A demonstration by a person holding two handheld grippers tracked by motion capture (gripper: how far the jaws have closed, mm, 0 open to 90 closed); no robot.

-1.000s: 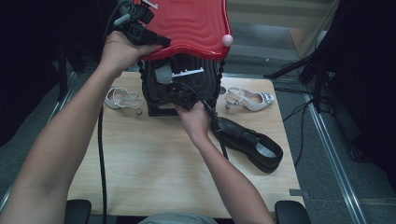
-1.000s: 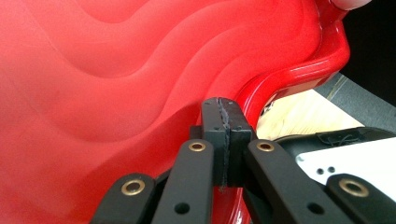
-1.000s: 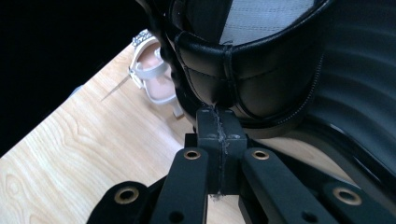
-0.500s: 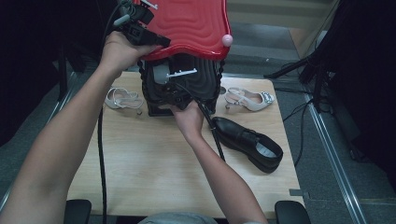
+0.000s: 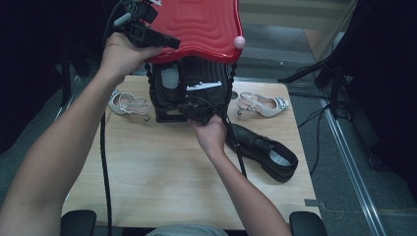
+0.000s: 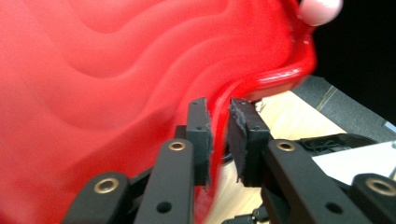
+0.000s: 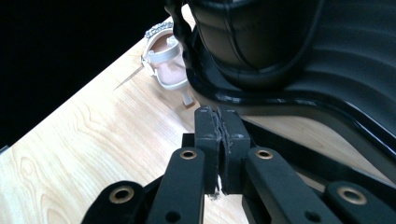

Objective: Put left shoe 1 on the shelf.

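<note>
Opening a little, the left gripper (image 6: 219,105) has just eased its jaws apart, while the right hand (image 5: 211,135) has drawn back slightly from the foot of the black case (image 5: 192,83).

Between the left gripper's parted pads runs the rim of the red lid (image 5: 196,24), which rises ahead of it and to its left. The pads seem loose on the rim rather than clamped, so the raised hand is probably steadying the lid to keep the case open. A pink knob (image 5: 239,42) sits at the lid's far corner.

Below that gripper, a silver sandal (image 5: 128,104) lies on the wooden table (image 5: 147,182), just beside the case.

The right gripper (image 7: 218,112) is clenched on nothing, pad against pad. Its tips sit low at the table, just short of the case's base rail (image 7: 303,107), likely bracing the case against tipping under the lifted lid.

Right of this gripper lie a second sandal (image 5: 263,104) and, nearer the person, a black dress shoe (image 5: 263,150), both outside the case.
</note>
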